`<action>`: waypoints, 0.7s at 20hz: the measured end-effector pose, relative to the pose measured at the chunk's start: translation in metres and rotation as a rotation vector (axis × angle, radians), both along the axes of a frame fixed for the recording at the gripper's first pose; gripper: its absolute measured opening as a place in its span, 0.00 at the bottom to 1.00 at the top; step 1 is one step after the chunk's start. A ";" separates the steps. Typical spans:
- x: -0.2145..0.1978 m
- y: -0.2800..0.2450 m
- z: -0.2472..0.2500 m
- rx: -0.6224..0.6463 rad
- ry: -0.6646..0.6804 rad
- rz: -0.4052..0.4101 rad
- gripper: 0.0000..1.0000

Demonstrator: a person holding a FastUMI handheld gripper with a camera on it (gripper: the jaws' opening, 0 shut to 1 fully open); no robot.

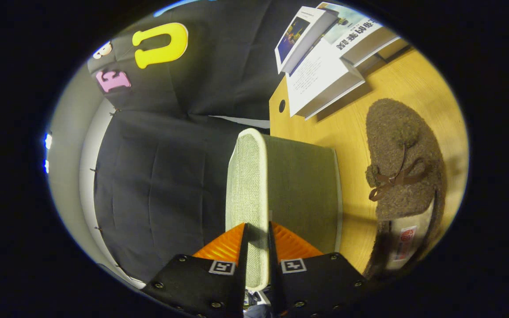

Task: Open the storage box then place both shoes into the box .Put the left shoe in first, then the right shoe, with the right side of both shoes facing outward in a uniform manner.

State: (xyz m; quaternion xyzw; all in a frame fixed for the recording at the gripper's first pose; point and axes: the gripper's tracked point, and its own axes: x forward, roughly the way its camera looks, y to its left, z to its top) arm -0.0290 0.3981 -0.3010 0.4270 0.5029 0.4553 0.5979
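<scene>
Wooden table (pixel 351 132): one shoe (pixel 402 176); gripper (pixel 257 238) clamps box lid (pixel 254 185).

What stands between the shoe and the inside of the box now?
The lid does. The hand-held gripper is shut on the lid's edge, holding it raised on edge. The box interior is not visible, so whether it is fully open is unclear. The shoe lies on the table beside the lid.

My gripper (pixel 256 247) is clamped on the edge of the grey fabric lid (pixel 254 176), which fills the space straight ahead; beside it a fuzzy brown shoe (pixel 402 163) lies on the wooden table (pixel 347 128), bare wood between them; stacked books (pixel 325 57) block the table's far end.
</scene>
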 end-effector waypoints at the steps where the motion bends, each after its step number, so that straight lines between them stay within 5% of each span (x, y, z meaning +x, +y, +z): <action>1: 0.001 -0.001 0.002 0.005 0.006 0.000 0.22; 2: -0.001 0.004 0.001 0.002 0.001 0.007 0.11; 14: -0.009 0.004 0.079 0.036 -0.088 0.082 0.11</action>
